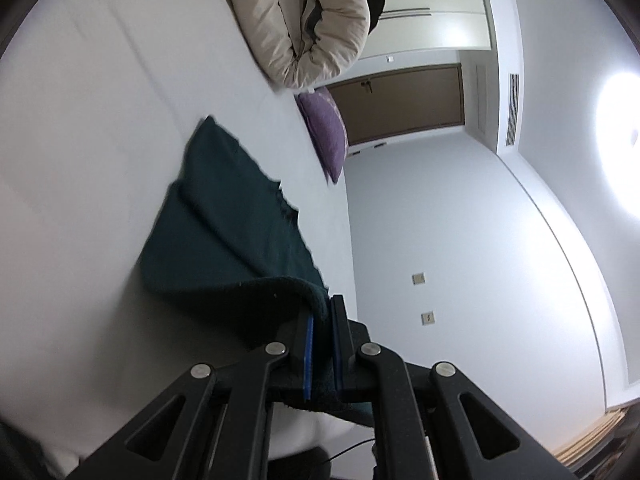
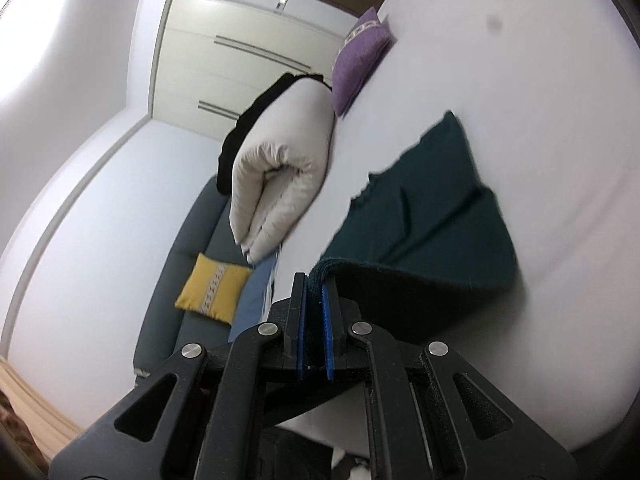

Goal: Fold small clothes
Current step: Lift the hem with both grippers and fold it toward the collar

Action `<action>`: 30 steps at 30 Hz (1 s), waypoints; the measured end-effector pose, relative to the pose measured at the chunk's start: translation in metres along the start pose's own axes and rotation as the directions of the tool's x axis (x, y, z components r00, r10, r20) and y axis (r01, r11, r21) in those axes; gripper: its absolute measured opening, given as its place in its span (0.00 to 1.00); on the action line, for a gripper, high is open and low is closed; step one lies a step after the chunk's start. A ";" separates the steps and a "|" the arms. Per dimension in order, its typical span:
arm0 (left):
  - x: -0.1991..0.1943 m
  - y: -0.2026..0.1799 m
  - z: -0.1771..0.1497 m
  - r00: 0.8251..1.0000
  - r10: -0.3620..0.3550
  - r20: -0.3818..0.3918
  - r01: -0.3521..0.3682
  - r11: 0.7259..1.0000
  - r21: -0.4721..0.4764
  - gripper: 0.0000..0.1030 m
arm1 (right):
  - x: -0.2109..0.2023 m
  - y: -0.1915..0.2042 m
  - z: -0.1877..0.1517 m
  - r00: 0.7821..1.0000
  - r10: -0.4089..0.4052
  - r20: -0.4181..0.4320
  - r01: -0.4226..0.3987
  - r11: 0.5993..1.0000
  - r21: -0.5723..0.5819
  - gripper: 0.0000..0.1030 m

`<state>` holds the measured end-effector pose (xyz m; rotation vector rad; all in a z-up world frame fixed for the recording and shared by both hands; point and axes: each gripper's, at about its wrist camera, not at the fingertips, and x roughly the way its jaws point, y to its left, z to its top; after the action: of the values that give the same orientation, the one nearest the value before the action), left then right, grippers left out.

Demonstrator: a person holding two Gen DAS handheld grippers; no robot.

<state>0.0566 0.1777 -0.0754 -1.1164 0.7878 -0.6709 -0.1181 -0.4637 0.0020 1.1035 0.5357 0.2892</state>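
Note:
A dark green garment (image 1: pixel 224 232) lies on the white bed (image 1: pixel 100 128), with its near edge lifted off the sheet. My left gripper (image 1: pixel 323 312) is shut on one corner of that edge; the cloth shows between its blue pads (image 1: pixel 308 344). In the right wrist view the same dark green garment (image 2: pixel 424 216) stretches away over the white bed (image 2: pixel 520 80), and my right gripper (image 2: pixel 315 286) is shut on the other near corner, the fabric pinched between its blue pads (image 2: pixel 328 320). The far part of the garment still rests flat on the bed.
A rolled beige duvet (image 1: pixel 304 20) (image 2: pixel 280 168) and a purple cushion (image 1: pixel 326 132) (image 2: pixel 360 64) lie at the far side of the bed. Beyond are a blue-grey sofa (image 2: pixel 188 248) with a yellow cushion (image 2: pixel 214 288), a wardrobe (image 2: pixel 240 52) and a brown door (image 1: pixel 404 104).

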 end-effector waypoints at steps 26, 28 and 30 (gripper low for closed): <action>0.164 0.083 0.167 0.954 0.297 -0.040 -0.298 0.931 -0.210 0.38 | 0.231 -0.133 0.177 0.941 -0.322 0.104 0.299 0.934 0.194 0.11; 0.160 0.082 0.166 0.952 0.304 -0.025 -0.303 0.932 -0.199 0.63 | 0.232 -0.144 0.182 0.927 -0.356 0.114 0.328 0.921 0.212 0.18; 0.156 0.078 0.164 0.950 0.314 -0.005 -0.310 0.935 -0.171 0.70 | 0.227 -0.147 0.183 0.926 -0.352 0.137 0.321 0.924 0.208 0.38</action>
<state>0.2854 0.1612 -0.1438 -1.1175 0.9923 -0.3280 0.1659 -0.5586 -0.1287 1.1776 0.5949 -0.1604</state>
